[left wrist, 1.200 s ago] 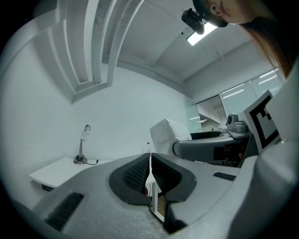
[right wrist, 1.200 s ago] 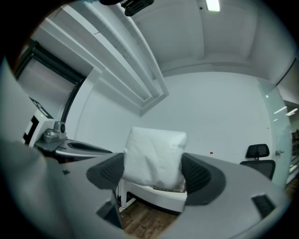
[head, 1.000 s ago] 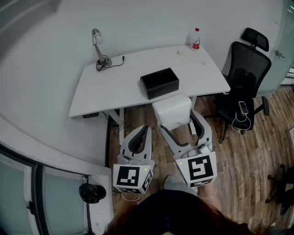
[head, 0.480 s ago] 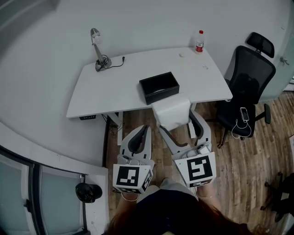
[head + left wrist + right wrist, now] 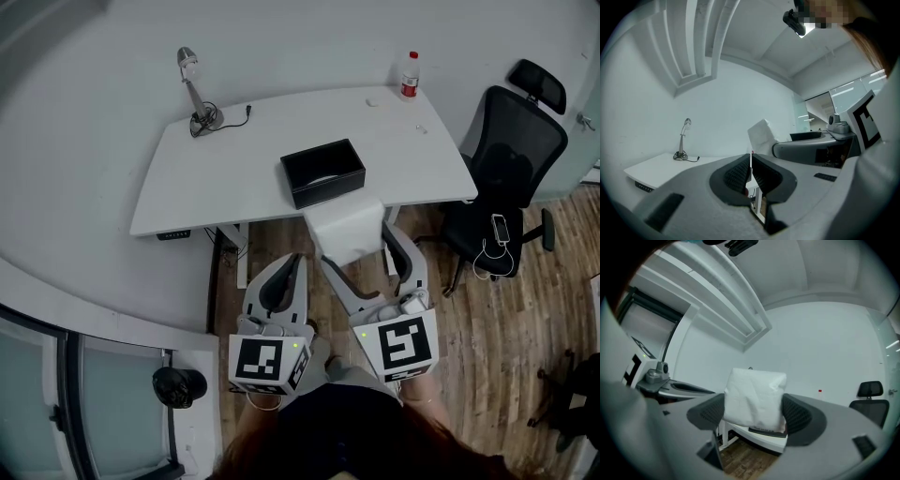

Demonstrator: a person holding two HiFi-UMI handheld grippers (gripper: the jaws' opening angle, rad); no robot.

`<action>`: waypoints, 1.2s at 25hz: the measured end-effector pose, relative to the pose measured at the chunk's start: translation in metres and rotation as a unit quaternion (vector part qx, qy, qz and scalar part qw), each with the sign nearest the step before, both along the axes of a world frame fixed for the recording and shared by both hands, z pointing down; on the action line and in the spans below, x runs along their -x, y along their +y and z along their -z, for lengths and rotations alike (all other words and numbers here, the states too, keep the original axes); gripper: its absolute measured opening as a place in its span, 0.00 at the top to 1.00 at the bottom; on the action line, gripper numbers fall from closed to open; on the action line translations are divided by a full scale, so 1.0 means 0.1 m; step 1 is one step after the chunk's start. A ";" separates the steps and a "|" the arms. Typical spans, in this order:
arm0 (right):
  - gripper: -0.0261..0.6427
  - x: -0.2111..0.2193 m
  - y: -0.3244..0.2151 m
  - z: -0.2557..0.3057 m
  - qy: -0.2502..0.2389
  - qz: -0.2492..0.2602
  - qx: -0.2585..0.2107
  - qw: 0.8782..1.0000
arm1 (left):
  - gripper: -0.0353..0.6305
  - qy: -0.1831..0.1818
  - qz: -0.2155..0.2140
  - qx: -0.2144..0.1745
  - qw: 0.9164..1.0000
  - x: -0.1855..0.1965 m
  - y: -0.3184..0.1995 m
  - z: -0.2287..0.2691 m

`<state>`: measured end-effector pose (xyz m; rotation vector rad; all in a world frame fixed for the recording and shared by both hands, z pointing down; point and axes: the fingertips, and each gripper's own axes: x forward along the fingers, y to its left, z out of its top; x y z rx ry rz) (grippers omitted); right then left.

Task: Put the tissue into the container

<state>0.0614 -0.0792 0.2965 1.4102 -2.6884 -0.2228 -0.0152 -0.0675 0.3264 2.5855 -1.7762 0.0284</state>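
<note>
A white tissue pack is clamped between the jaws of my right gripper, held in the air just short of the desk's front edge. In the right gripper view the tissue pack fills the gap between the pads. The black open container stands on the white desk, a little beyond the pack. My left gripper hangs lower and to the left, jaws pressed together with nothing in them; the left gripper view shows its pads touching and the tissue pack to the right.
On the desk stand a lamp at the back left and a red-labelled bottle at the back right, with small white bits nearby. A black office chair stands right of the desk. Wooden floor lies below.
Both grippers and the tissue pack have drawn nearer to the desk; the pack now sits close behind the container's front side.
</note>
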 end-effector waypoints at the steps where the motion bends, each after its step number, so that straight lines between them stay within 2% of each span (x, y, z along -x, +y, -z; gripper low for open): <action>1: 0.36 0.00 -0.02 -0.01 0.000 0.000 0.001 1.000 | 0.90 0.001 -0.001 0.001 1.000 0.00 -0.03 -0.01; 10: 0.36 0.01 -0.34 -0.02 0.006 -0.011 0.001 1.000 | 0.90 0.003 -0.015 -0.006 1.000 -0.01 -0.37 0.01; 30: 0.36 0.27 -1.16 -0.06 0.029 -0.020 0.006 0.999 | 0.90 0.017 -0.018 -0.005 1.000 0.29 -1.19 0.00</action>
